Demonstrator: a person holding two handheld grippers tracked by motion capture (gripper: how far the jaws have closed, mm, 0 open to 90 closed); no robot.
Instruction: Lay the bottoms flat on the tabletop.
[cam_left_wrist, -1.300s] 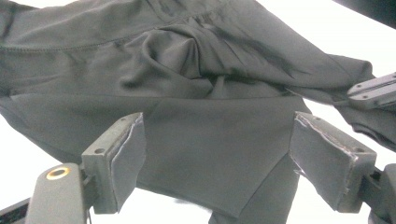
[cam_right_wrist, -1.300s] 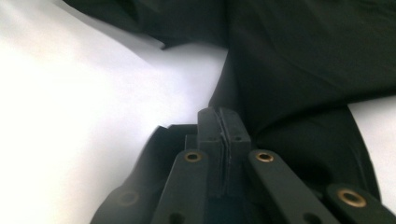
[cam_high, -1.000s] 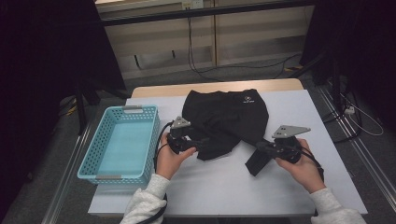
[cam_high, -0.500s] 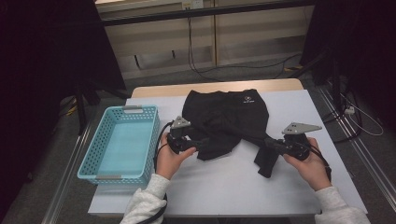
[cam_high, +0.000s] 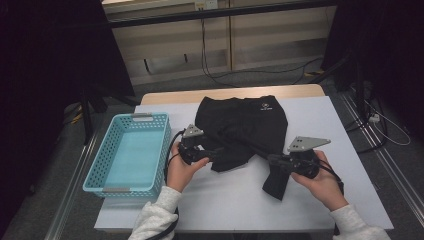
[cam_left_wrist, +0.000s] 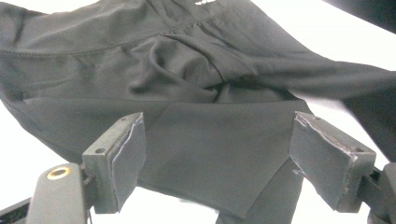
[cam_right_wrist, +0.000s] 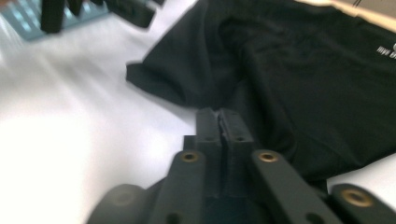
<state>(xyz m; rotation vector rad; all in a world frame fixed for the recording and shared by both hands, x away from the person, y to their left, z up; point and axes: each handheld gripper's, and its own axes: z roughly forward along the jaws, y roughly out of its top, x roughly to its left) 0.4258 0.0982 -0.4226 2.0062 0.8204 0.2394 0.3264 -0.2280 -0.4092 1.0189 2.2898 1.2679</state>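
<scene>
Lying between fingers (cam_left_wrist: 126, 154) (apart): shorts (cam_left_wrist: 205, 154)

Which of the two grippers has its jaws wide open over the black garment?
The left gripper: its jaws stand apart over the black garment, while the right gripper is shut.

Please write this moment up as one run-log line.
left hand-held gripper: open over black shorts | right hand-held gripper: shut on shorts leg | basket: empty

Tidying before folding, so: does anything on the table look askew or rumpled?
Yes. The black garment lies bunched, not flat: one leg strip trails off toward the right tongs, and cloth is folded over itself between the open left tongs.
</scene>
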